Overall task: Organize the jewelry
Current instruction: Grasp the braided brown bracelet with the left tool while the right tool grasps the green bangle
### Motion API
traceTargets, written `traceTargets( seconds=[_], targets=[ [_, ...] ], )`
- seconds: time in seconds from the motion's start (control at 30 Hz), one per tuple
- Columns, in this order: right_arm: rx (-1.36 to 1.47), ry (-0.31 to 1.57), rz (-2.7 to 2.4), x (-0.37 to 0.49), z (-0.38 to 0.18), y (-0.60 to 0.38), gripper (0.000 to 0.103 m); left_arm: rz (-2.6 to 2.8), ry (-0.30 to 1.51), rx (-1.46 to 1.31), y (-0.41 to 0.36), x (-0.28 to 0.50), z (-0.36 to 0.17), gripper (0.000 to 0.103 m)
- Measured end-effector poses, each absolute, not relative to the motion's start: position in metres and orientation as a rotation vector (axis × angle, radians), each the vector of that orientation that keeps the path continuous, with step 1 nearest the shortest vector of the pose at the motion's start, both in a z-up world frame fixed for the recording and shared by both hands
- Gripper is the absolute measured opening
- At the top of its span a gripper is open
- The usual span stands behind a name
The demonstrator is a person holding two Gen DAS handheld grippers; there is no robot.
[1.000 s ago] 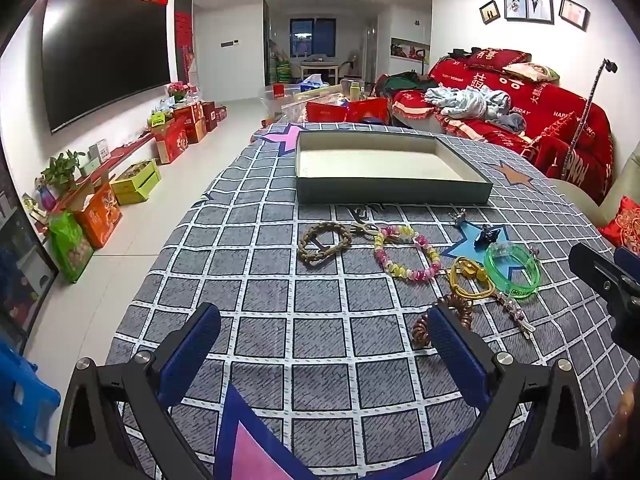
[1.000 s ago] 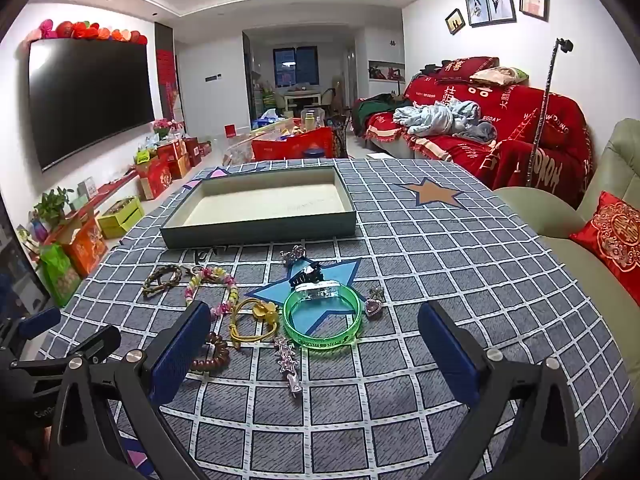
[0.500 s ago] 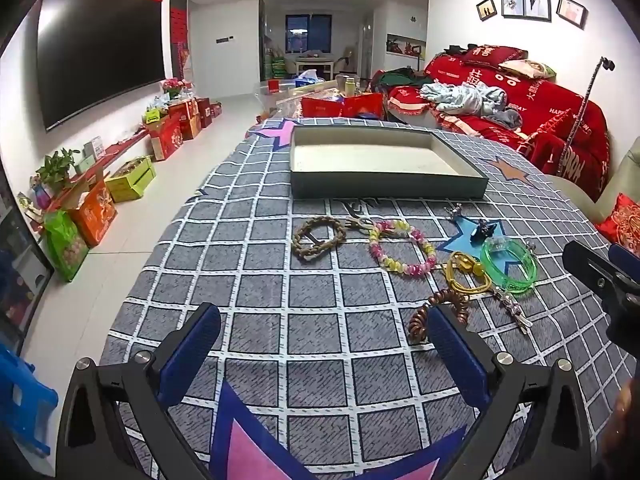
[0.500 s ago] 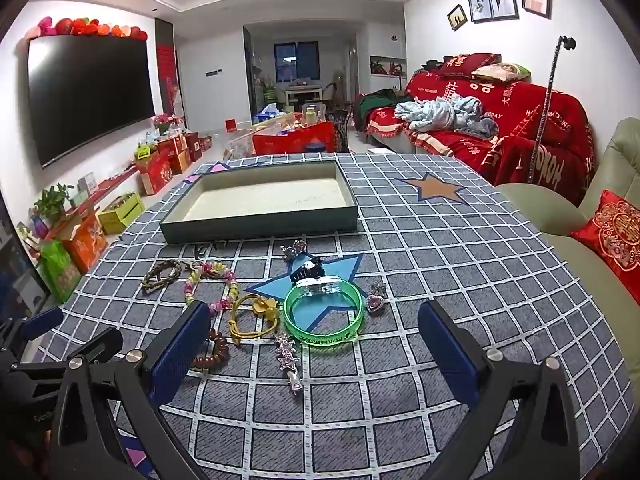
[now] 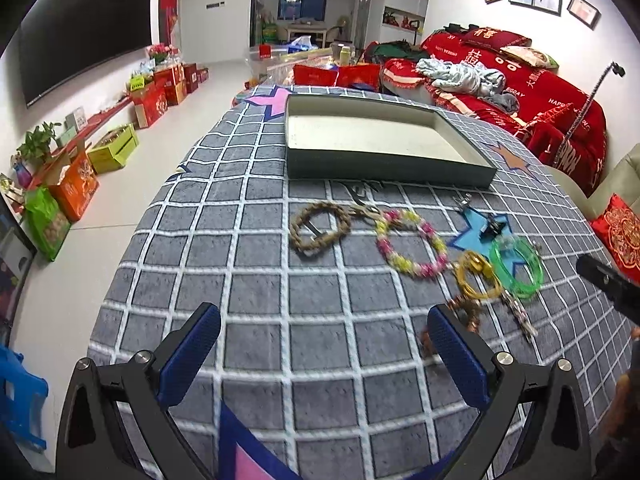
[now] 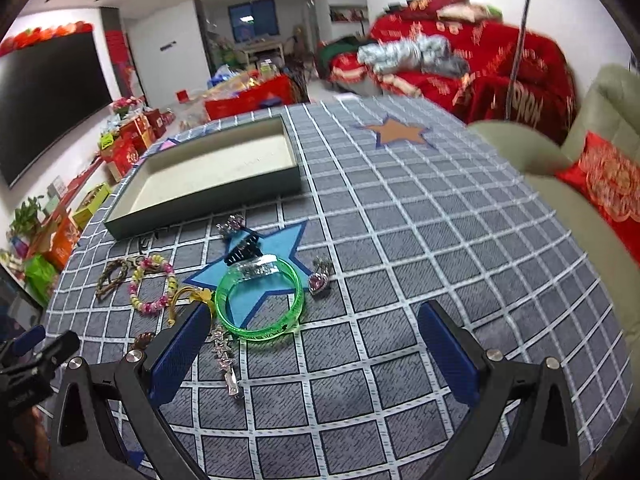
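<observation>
both cameras have moved in toward the jewelry. in the right wrist view the right gripper (image 6: 314,350) has swung left and tilted, so the green bangle (image 6: 259,297) now sits lower centre by its left finger; the tray (image 5: 384,142) looms larger in the left wrist view.

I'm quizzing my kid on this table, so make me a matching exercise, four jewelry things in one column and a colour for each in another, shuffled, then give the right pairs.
Things:
1. bangle
2. beaded bracelet
3. braided bracelet
4. hair claw

Colours:
A. brown
B. black
C. clear green
D. pink and yellow

Right pairs: 1-C, 2-D, 3-A, 4-B.

All four lie loose on the checked cloth, in front of the tray.
</observation>
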State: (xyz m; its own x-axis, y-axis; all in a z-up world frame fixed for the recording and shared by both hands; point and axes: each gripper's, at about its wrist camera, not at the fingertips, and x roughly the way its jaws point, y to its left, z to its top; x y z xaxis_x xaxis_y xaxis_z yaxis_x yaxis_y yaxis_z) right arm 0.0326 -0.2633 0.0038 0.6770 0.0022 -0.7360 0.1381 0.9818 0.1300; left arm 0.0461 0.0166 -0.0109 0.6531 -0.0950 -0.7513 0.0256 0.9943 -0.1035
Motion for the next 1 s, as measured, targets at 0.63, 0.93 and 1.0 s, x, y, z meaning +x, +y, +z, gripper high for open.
traceTargets(
  seconds=[0.63,0.93,1.0],
  targets=[
    [0.265,1.056,-0.112,0.084,-0.036,-0.251,0.067,-0.133,1.023,-0.024,0.035,0.143,-0.033,0.093],
    [0.193,1.087,-0.148,0.097,-0.04,-0.241,0.047,-0.16,1.04,0.049,0.033,0.154,-0.039,0.08],
    [0.182,1.092,-0.15,0.099,-0.04,-0.24,0.041,-0.169,1.03,0.084,0.028,0.153,-0.039,0.075]
  ],
)
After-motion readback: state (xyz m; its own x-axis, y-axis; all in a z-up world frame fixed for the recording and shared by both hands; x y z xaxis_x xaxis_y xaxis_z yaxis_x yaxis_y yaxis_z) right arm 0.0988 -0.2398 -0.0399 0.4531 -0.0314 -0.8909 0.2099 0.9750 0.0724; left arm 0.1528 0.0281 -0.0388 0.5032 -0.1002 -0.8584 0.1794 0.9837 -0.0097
